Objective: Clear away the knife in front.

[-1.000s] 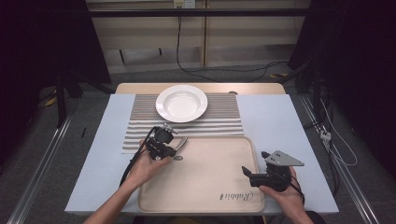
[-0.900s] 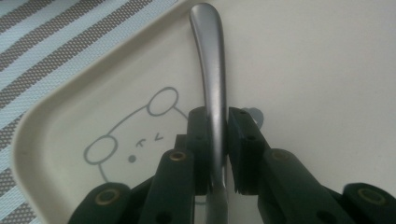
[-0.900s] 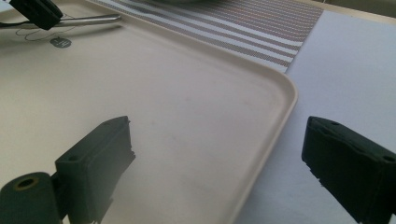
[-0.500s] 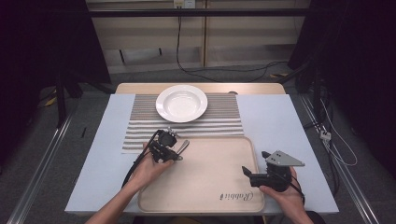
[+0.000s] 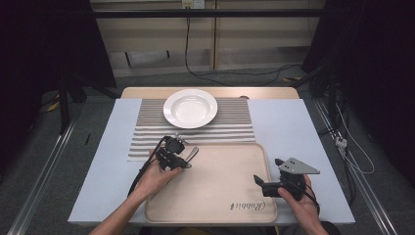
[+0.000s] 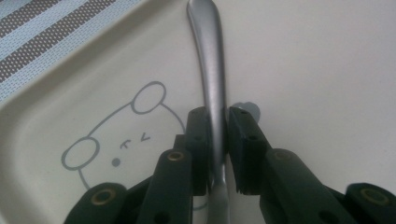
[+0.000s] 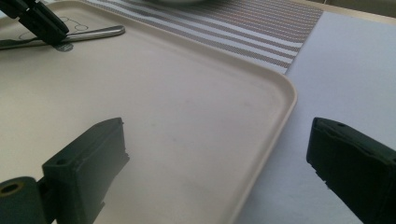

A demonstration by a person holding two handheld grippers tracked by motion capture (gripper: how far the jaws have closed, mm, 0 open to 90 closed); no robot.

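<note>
While the metal spoon handle [image 6: 212, 70] runs straight up between the two black jaws of the left gripper [image 6: 218, 135], the pads sit narrow against its sides with a sliver of gap on the right; these jaws have just been opening slightly. It lies on the beige tray [image 5: 220, 196] near the far left corner, over a printed bear face [image 6: 116, 135]. Beyond the tray a white plate [image 5: 190, 107] rests on a striped placemat [image 5: 235, 129]. At the tray's right edge, the right gripper [image 5: 262, 182] holds its jaws wide apart, with nothing between them.
</note>
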